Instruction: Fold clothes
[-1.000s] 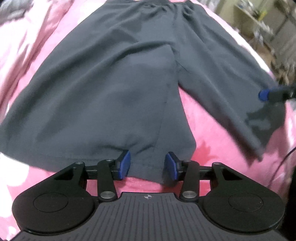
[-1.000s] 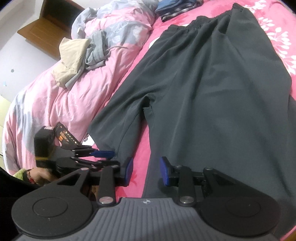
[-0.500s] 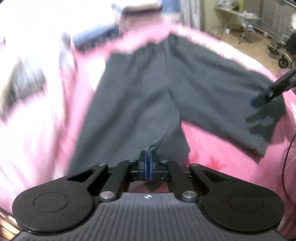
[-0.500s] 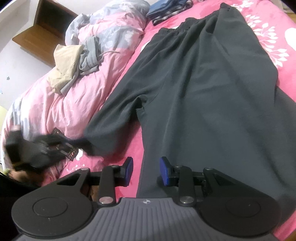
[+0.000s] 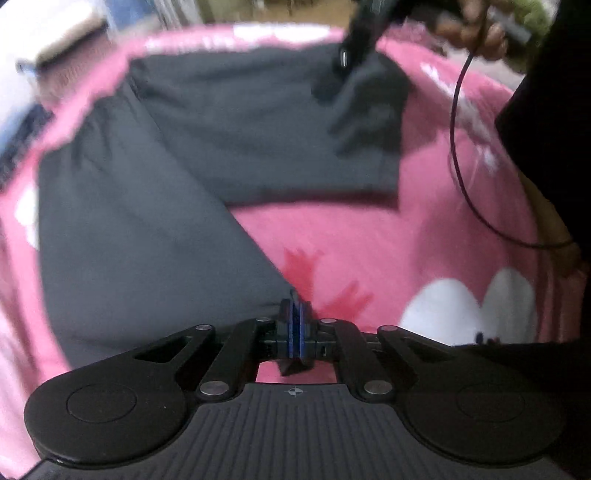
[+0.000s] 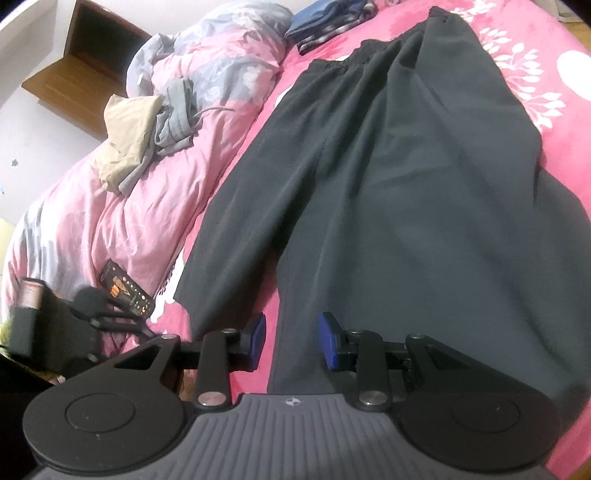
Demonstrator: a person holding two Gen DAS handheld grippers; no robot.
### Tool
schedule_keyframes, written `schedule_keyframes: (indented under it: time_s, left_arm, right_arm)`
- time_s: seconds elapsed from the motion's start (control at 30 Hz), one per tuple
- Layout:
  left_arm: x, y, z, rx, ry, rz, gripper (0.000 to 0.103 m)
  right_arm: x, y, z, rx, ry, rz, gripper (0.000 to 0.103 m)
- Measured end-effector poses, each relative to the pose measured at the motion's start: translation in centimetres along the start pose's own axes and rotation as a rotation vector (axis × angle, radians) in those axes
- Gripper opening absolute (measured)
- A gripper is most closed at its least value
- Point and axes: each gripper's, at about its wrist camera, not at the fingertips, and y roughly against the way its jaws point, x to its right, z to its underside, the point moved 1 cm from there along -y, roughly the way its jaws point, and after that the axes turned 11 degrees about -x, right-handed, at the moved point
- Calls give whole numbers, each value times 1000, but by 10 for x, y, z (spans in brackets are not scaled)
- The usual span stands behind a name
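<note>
A pair of dark grey shorts [image 6: 406, 177] lies flat on the pink bedsheet [image 5: 369, 240], waistband at the far end. My left gripper [image 5: 295, 325] is shut on the hem corner of one leg of the shorts [image 5: 147, 240]. My right gripper [image 6: 291, 338] is open, its blue pads straddling the inner hem edge of the other leg. In the left wrist view the right gripper [image 5: 354, 48] rests at that far leg's hem. In the right wrist view the left gripper [image 6: 85, 314] shows blurred at the lower left.
A rumpled pink and grey duvet [image 6: 177, 122] lies left of the shorts, with beige and grey clothes [image 6: 147, 133] piled on it. Folded dark clothes [image 6: 325, 22] sit at the bed's far end. A dark packet [image 6: 125, 291] lies near the left hem. A cable [image 5: 465, 166] hangs at right.
My left gripper closed on the leg hem and swung with it, so its view blurred and turned right. My right gripper stayed open at the other leg's hem.
</note>
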Motion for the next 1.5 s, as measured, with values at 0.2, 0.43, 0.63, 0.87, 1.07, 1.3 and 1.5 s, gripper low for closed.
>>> schedule_keyframes:
  time_s: [0.2,0.43,0.63,0.87,1.07,1.3,1.5]
  left_arm:
    - [-12,-10,22,-35,212,268,23]
    - [-75,18,93,13,602,125,32]
    - [-134,7,164,28,1064,-55,44]
    - [-139,-4,181,149,1205,24,44]
    - [-135,9,192,242,1283,138,44]
    - [-125,-2,167,184,1166,43,20]
    - [-121,19,162,105,1123,-74,1]
  right_arm:
    - [5,0,1,-7,-21,-2,34]
    - [-2,-7,-3,-28,-9,-20,34]
    - [-13,-13,-4,-40,4,-36,35]
    - [-20,-15,1,-58,2,-15,35]
    - [-23,-17,-1,-65,2,-10,35]
    - [-27,-20,-4,-72,11,-10,35]
    - [-24,-14,-1,-62,2,10,35]
